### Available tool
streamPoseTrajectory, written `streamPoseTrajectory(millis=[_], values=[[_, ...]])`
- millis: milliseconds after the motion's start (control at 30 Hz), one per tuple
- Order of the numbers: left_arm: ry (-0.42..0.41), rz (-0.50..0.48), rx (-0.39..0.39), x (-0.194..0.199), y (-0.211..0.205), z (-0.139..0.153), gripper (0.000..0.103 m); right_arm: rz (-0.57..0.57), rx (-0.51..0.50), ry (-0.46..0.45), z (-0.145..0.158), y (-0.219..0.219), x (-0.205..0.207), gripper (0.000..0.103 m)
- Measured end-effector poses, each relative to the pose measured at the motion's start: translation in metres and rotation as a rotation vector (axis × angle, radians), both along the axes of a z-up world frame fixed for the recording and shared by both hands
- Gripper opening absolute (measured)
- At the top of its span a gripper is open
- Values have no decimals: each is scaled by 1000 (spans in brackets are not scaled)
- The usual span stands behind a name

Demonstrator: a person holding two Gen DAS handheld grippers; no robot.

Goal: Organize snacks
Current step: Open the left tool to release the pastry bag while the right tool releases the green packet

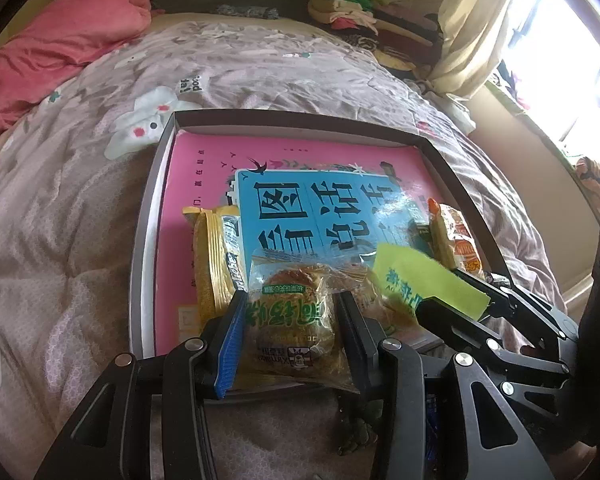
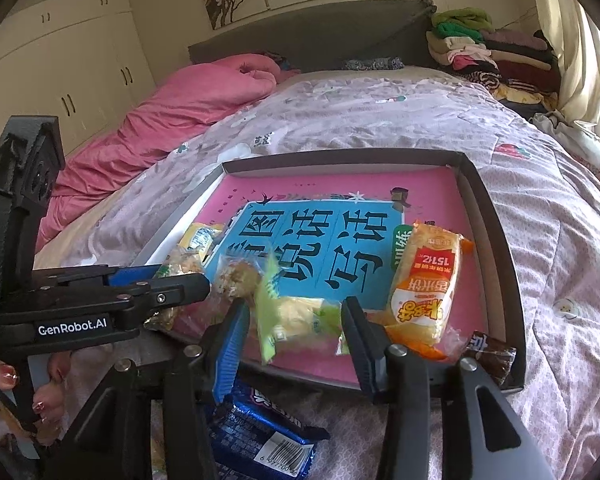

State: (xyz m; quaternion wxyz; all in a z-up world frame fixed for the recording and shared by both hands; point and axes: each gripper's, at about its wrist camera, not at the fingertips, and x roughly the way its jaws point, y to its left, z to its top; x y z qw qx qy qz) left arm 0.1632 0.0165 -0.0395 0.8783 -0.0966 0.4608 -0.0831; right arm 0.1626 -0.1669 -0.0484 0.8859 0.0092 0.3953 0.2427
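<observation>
A shallow grey tray (image 1: 140,248) lined with a pink and blue printed sheet lies on the bed. My left gripper (image 1: 292,336) is shut on a clear packet with a round pastry (image 1: 292,304) at the tray's near edge; in the right wrist view that gripper (image 2: 168,284) reaches in from the left. My right gripper (image 2: 296,332) stands open around a yellow-green packet (image 2: 296,316), which rests tilted on the tray with a small gap at the blue pad. The left wrist view shows the right gripper (image 1: 464,296) at the same packet (image 1: 420,276).
In the tray lie a yellow packet (image 1: 212,256), an orange and white packet (image 2: 424,280), a second pastry packet (image 2: 236,276) and a brown sweet (image 2: 492,352). A blue packet (image 2: 260,432) lies on the quilt (image 2: 560,260) below the tray. A hand (image 2: 4,380) holds the left gripper.
</observation>
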Motion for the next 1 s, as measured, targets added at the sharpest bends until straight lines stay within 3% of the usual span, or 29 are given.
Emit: streamPoseTrajectory(millis=[1000], values=[[-27,10,-10,-5,3,11,50,13,22,-5,4,-2,-8,48]])
